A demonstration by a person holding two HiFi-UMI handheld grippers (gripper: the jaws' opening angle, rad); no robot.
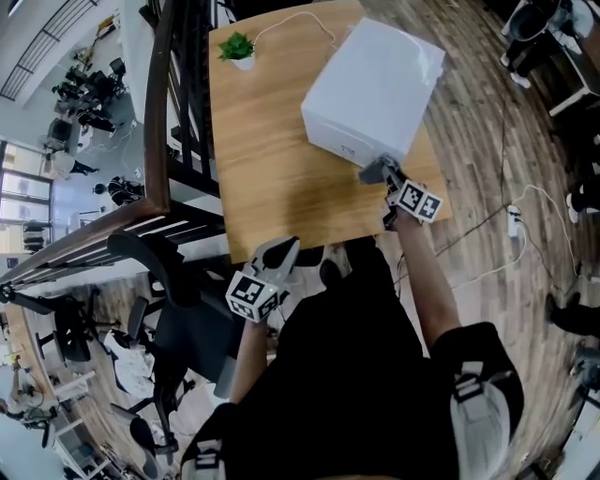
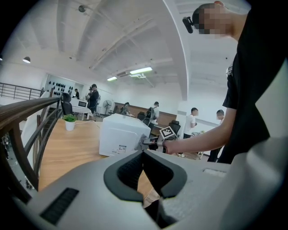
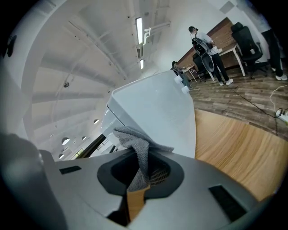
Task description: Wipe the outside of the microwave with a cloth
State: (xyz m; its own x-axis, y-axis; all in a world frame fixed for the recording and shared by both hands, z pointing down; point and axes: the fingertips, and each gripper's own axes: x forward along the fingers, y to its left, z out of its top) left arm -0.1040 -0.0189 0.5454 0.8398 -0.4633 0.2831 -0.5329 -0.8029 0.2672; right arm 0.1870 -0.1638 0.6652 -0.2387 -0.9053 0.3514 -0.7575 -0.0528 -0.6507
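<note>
A light wooden table point(image 1: 272, 159) beside a dark stair railing point(image 1: 159, 103), in an open-plan office with a plank floor, carries a white box-shaped microwave point(image 1: 375, 89) set at an angle near its far corner. A person in black stands at the table edge nearest the microwave, working with two hand-held claws. The right gripper point(image 1: 382, 174) is clamped on a bunched grey knitted cloth point(image 3: 137, 143), whose loose end spills over the jaws and sits against, or just short of, the microwave's lower near corner; this looks like the start of a wiping pass along that side wall. The left gripper point(image 1: 284, 249) hangs back over the table edge, well clear of the microwave, its jaws closed tip to tip on nothing, apparently kept out of the wiping arm's way. A small green plant in a white pot point(image 1: 237, 47) stands beyond the microwave's far side, by a trailing white cable point(image 1: 291, 21).
</note>
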